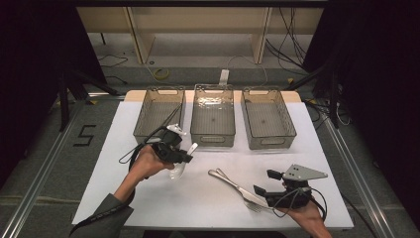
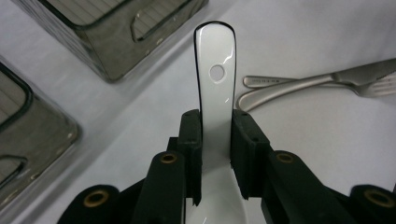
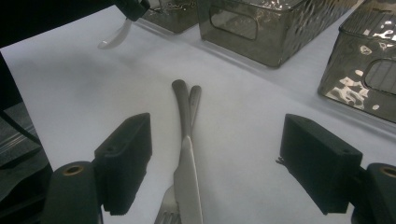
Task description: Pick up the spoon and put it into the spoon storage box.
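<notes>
Gripping a white ceramic soup spoon [image 2: 215, 88] mid-handle, the left gripper [image 1: 174, 151] is being held at centre-left, below the left smoked plastic bin [image 1: 159, 113]; keeping it level is advised. The right gripper [image 3: 215, 161] is being held open over the steel knife [image 3: 187, 177] and fork [image 3: 167, 209].

Three clear bins, left [image 1: 158, 113], middle [image 1: 213, 116] and right [image 1: 268, 119], stand side by side along the white table's [image 1: 148, 198] far edge (cables [image 1: 289, 47] trail over the floor beyond).

Three clear bins [image 1: 213, 119], one white spoon [image 2: 215, 93], one knife [image 3: 189, 186], one fork [image 3: 169, 205].
</notes>
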Tool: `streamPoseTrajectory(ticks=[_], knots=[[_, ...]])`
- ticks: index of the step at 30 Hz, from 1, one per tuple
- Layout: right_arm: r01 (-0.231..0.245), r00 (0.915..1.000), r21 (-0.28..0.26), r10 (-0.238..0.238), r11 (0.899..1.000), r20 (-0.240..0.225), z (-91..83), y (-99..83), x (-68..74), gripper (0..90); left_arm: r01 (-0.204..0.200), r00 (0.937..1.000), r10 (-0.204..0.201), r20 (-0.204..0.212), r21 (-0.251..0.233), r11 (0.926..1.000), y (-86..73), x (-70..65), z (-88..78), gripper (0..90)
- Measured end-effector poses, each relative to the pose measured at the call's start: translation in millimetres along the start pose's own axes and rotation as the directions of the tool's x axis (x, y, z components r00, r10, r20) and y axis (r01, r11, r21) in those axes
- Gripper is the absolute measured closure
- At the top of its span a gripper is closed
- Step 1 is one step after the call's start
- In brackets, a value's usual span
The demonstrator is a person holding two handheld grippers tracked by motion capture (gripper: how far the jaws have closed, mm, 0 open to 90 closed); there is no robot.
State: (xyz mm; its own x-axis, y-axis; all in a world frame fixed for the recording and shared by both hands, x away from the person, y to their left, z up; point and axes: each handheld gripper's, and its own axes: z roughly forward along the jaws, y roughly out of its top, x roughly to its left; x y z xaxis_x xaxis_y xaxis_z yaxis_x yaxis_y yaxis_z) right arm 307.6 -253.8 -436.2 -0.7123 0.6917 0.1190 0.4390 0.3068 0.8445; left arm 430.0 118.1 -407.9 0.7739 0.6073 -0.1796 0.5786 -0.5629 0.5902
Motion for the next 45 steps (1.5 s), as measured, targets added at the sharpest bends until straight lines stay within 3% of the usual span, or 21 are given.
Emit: streamPoseTrajectory(ticks=[13, 26, 45], knots=[[0.000, 1.0000, -0.003, 0.000, 1.000, -0.002, 0.3, 0.0, -0.4, 26.0, -0.005, 0.9993, 0.004, -0.037, -0.047, 0.9989, 35.9, 11.9, -8.0, 74.5], [-0.003, 1.0000, -0.007, 0.003, 1.000, -0.004, -0.5, 0.1, -0.8, 26.0, 0.024, 0.9978, -0.031, -0.058, -0.106, 0.9940, 66.6, 25.7, -16.8, 74.6], [0.005, 1.0000, -0.004, -0.005, 1.000, -0.004, -1.0, -0.2, -0.5, 26.0, 0.054, 0.9955, -0.065, -0.069, -0.149, 0.9874, 112.7, 36.2, -5.7, 74.6]])
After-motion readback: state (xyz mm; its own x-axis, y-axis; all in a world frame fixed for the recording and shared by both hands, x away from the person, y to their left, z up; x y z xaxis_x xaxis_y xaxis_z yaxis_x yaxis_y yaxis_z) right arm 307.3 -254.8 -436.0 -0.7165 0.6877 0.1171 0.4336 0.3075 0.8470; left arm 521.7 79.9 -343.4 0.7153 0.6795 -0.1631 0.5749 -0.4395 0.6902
